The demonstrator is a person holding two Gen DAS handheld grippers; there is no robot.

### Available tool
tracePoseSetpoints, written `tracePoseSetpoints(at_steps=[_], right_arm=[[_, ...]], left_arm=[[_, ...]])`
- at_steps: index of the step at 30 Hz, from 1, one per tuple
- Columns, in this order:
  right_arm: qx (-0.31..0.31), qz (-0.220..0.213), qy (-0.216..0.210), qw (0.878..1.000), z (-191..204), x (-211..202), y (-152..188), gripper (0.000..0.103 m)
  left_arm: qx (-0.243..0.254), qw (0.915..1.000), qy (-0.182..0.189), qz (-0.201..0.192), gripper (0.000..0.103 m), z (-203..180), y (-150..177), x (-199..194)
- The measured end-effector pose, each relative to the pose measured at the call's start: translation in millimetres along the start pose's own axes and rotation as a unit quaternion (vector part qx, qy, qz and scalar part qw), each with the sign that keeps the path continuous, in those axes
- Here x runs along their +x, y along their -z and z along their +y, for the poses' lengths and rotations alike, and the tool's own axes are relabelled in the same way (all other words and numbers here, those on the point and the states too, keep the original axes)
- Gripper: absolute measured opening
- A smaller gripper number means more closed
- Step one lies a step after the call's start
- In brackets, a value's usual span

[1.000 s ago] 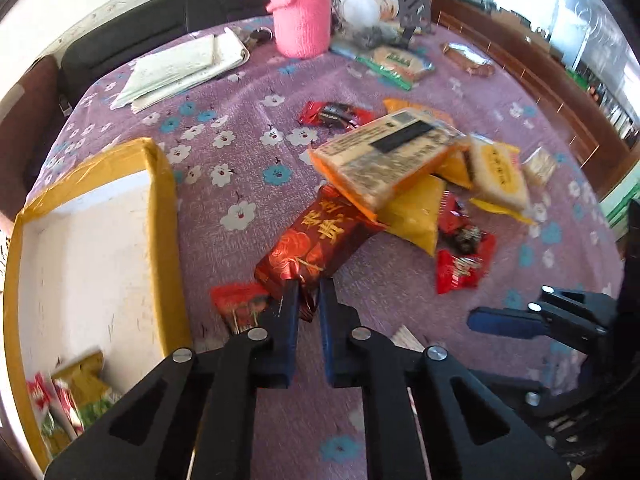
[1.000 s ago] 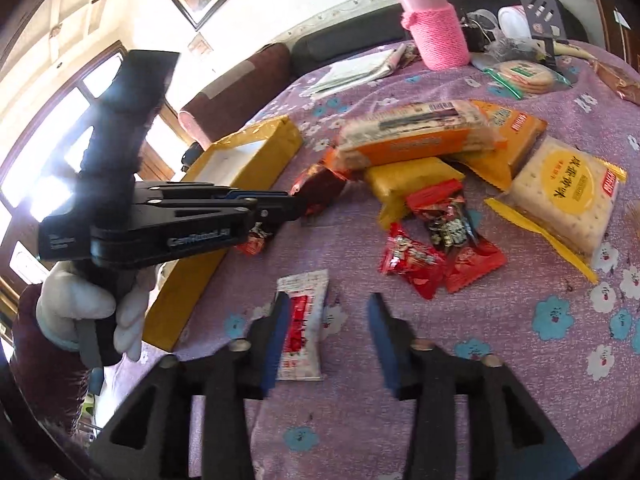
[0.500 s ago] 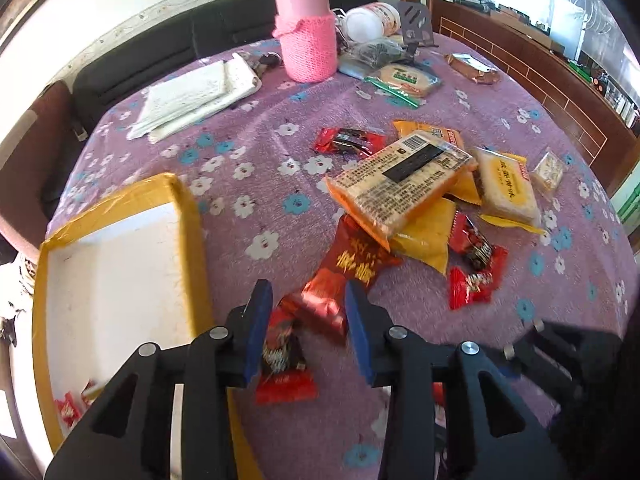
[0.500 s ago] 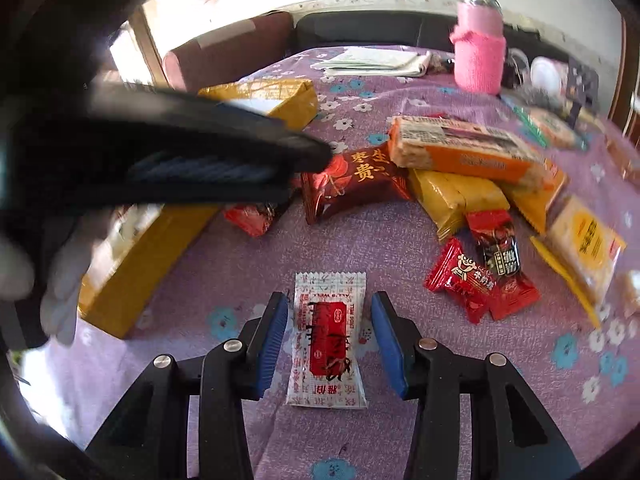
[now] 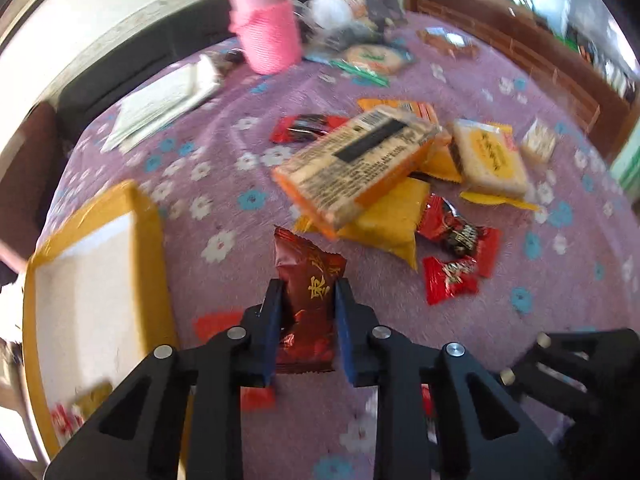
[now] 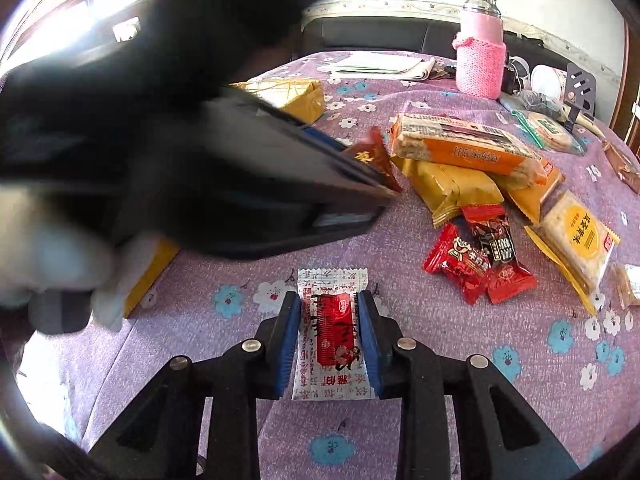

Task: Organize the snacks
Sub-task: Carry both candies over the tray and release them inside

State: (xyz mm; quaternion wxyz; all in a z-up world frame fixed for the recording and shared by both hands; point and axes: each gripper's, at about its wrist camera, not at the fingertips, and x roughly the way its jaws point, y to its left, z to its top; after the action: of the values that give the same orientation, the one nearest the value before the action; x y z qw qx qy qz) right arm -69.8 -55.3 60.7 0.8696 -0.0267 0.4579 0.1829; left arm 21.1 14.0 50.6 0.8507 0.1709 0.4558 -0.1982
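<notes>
My left gripper point(image 5: 308, 294) is shut on a dark red snack packet point(image 5: 308, 300) with gold characters and holds it above the purple floral tablecloth point(image 5: 224, 208). The packet's tip also shows in the right wrist view point(image 6: 374, 158). The yellow cardboard box point(image 5: 96, 280) lies to the left and holds a few snacks in its near corner. My right gripper point(image 6: 329, 312) has its blue pads against both sides of a white-and-red snack packet point(image 6: 330, 328) lying flat on the cloth. A pile of snacks lies ahead: a long orange cracker pack point(image 5: 360, 160), yellow packs point(image 5: 388, 220), small red packets point(image 5: 452, 272).
A pink knit-covered bottle point(image 5: 268, 36), papers point(image 5: 160, 100) and bagged items point(image 5: 372, 56) stand at the far side of the table. A small red packet point(image 5: 216, 324) lies beside the box. The left gripper's body point(image 6: 180, 148) blocks much of the right wrist view.
My left gripper closed on the dark red packet and lifted it clear of the pile. My right gripper narrowed around the white-and-red packet.
</notes>
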Motion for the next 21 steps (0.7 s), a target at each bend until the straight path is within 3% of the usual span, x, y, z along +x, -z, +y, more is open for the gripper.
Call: tracePoseSetpoints(at_steps=[3, 5, 9, 13, 18, 21], right_arm=[[0.007, 0.001, -0.014, 1.0, -3, -2, 1, 0.03], [0.01, -0.001, -0.021, 1.0, -4, -2, 1, 0.03], [0.024, -0.019, -0.052, 0.998, -6, -7, 1, 0.03], [0.037, -0.038, -0.064, 0.997, -6, -14, -2, 0.03], [0.07, -0.055, -0.084, 0.992, -7, -33, -9, 0.03], [0.079, -0.075, -0.099, 0.989, -2, -53, -13, 0.03]], left_arm=[[-0.054, 0.9976, 0.013, -0.04, 0.022, 23, 17, -40], [-0.073, 0.9949, 0.002, -0.069, 0.022, 36, 33, -70], [-0.123, 0.9844, -0.014, -0.125, 0.022, 65, 68, -132], [-0.174, 0.9708, -0.03, -0.163, 0.023, 93, 99, -169], [-0.229, 0.956, -0.042, -0.178, 0.023, 122, 127, -183], [-0.271, 0.9421, -0.012, -0.197, 0.023, 136, 147, -177]])
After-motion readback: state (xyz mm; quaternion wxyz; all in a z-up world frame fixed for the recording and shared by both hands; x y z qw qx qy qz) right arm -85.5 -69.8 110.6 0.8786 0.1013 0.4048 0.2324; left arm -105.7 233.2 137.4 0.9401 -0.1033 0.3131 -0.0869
